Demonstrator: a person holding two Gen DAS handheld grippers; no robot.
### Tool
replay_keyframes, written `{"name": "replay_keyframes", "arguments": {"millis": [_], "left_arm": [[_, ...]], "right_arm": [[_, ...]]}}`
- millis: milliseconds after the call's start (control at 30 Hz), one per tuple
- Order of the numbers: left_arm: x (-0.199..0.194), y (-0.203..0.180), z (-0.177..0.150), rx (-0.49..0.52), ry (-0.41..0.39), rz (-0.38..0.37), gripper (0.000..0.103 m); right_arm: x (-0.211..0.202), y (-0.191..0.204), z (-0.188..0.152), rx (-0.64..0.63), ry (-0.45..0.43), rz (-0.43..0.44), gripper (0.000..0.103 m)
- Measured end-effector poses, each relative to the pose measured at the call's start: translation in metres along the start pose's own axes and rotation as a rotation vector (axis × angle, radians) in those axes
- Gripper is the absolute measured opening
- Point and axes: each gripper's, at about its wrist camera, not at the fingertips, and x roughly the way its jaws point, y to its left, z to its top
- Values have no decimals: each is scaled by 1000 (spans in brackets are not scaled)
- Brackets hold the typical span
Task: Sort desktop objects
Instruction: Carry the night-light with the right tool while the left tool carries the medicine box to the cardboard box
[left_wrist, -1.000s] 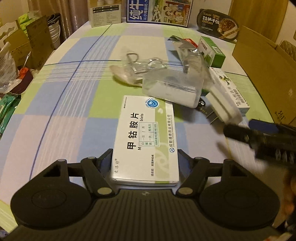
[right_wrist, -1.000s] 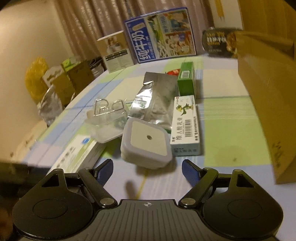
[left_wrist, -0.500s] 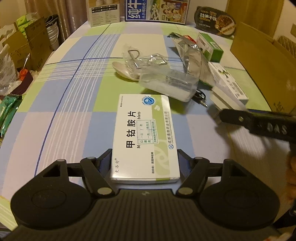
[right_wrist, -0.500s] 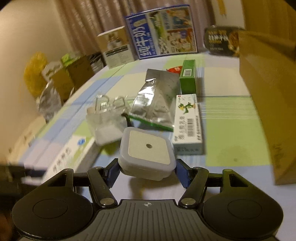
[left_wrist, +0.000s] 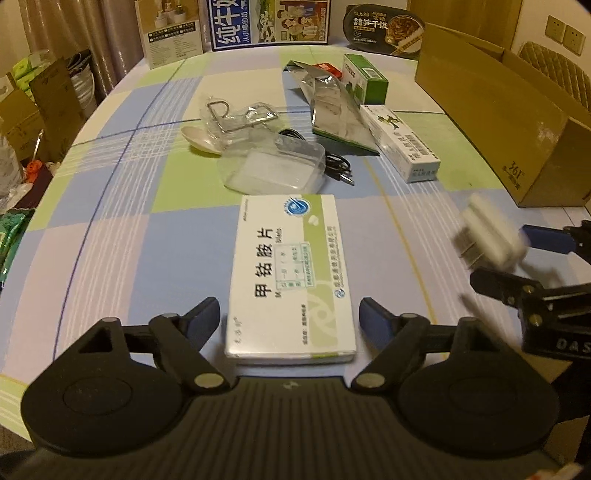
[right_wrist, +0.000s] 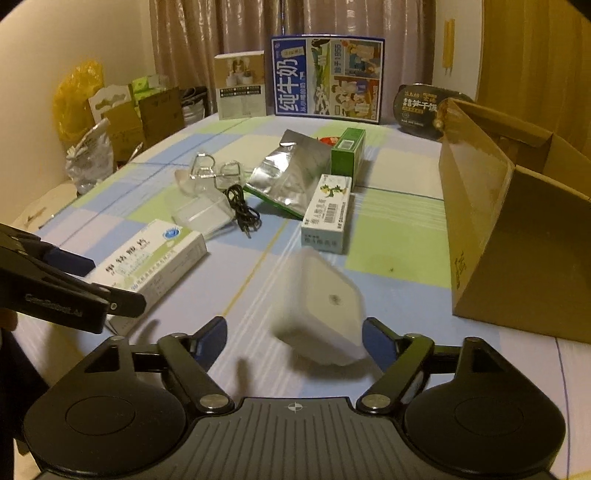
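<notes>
Both grippers gape: the left gripper (left_wrist: 288, 321) straddles a white medicine box (left_wrist: 290, 277), the right gripper (right_wrist: 294, 341) frames a blurred white plug-in device (right_wrist: 319, 314), apparently unheld.

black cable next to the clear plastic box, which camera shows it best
The right wrist view: the whole coiled black cable lies in the open beside the clear plastic box. In the left wrist view the box hides part of the cable.

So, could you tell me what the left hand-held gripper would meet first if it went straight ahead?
The left hand-held gripper already has the white medicine box lying between its open fingers. Pushed on, it would probably reach the clear plastic container next, though depth is uncertain.
</notes>
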Motion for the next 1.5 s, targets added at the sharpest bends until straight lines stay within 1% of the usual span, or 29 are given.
{"name": "replay_keyframes", "arguments": {"millis": [67, 133, 233, 367, 433, 600, 733, 900, 1033, 1067, 1133, 1233, 1367, 1500], "left_arm": [[1, 1, 4, -3, -4, 8, 79], [4, 3, 8, -7, -5, 10, 79], [8, 4, 13, -9, -3, 7, 79], [14, 4, 17, -12, 0, -7, 79], [16, 4, 18, -17, 3, -12, 79], [23, 5, 21, -22, 16, -15, 79], [28, 4, 21, -3, 24, -4, 78], [31, 0, 22, 29, 27, 13, 76], [32, 0, 22, 23, 27, 6, 74], [32, 0, 22, 23, 24, 0, 69], [31, -1, 22, 19, 24, 1, 68], [29, -2, 21, 21, 24, 6, 67], [18, -3, 19, 20, 6, 5, 67], [4, -5, 20, 19, -16, 3, 67]], "right_arm": [[2, 0, 3, 3, -2, -1, 80], [5, -5, 6, 36, 0, 3, 80], [11, -19, 10, 149, 6, 14, 80], [21, -44, 10, 341, 31, 45, 80], [21, -52, 9, 386, 29, 57, 80], [19, -54, 10, 385, 27, 86, 79], [20, -49, 10, 363, 30, 91, 75], [22, -54, 11, 440, 28, 120, 74], [22, -56, 12, 439, 33, 110, 63], [21, -56, 12, 438, 33, 112, 63], [21, -55, 13, 428, 36, 110, 63], [18, -48, 13, 384, 34, 87, 62], [5, -32, 14, 255, 1, 42, 62], [-5, -23, 17, 194, -28, 19, 62]]}}
